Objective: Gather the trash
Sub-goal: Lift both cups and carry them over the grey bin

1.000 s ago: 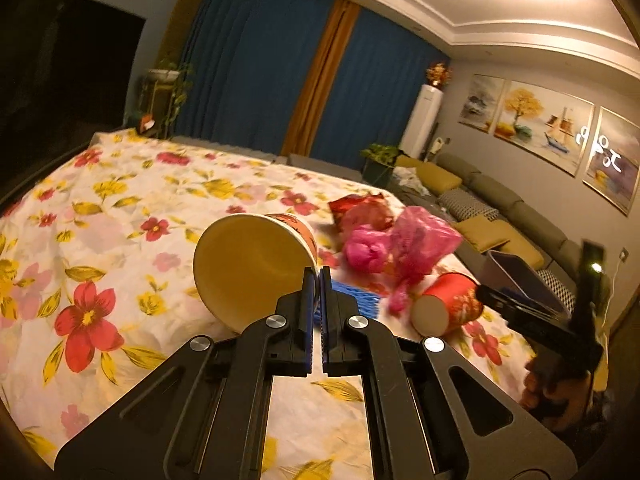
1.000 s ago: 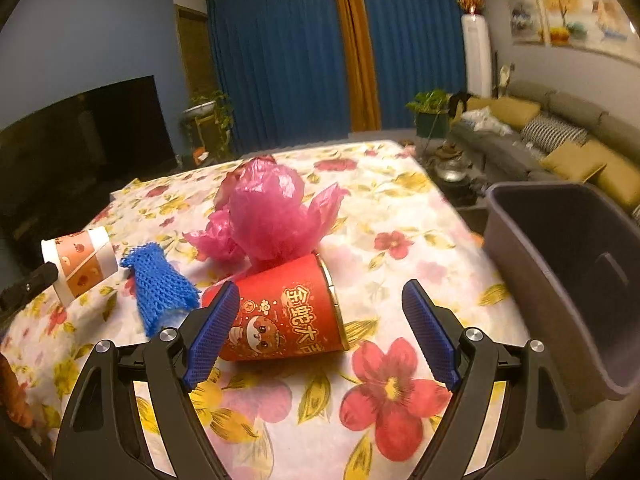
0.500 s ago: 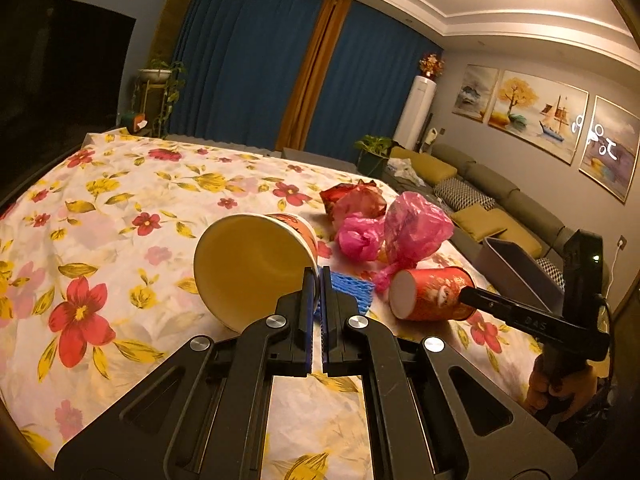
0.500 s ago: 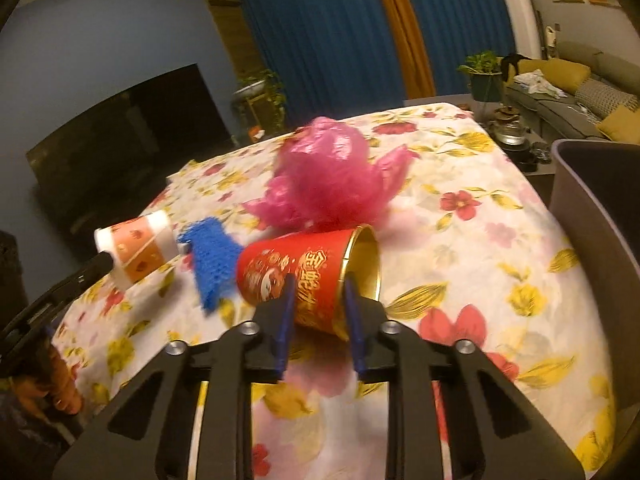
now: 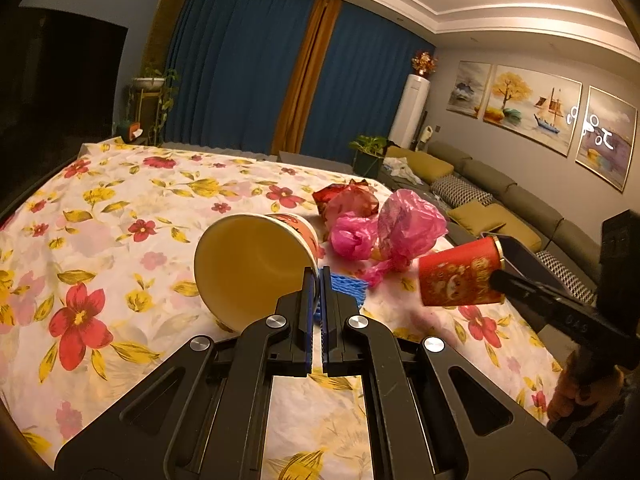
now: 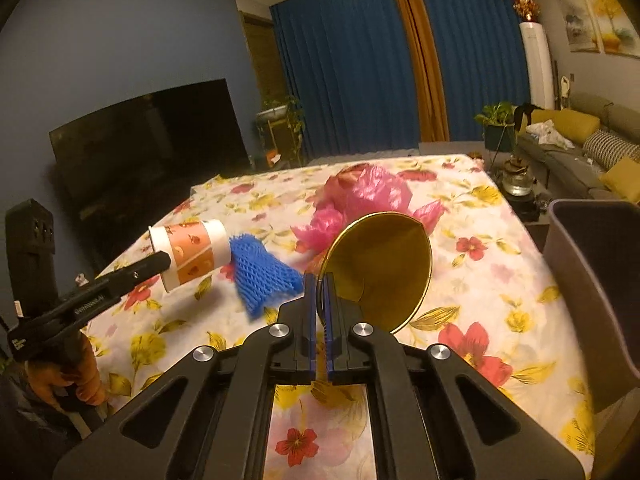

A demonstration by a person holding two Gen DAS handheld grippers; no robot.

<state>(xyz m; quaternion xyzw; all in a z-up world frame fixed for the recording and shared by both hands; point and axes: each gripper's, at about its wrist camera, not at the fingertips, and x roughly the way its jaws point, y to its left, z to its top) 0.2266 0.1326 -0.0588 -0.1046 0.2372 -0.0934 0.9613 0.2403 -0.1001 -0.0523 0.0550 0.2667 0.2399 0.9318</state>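
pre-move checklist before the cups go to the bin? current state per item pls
1. Left gripper shut on the rim of the orange paper cup: ok.
2. Right gripper shut on the rim of the red cup: ok.
3. Red cup off the tablecloth: ok, seen lifted from the left wrist.
4. Grey bin in view at table edge, open: ok.
5. Bin contents: cannot tell.
6. Pink bag and blue net collected: not ok, both on the table.
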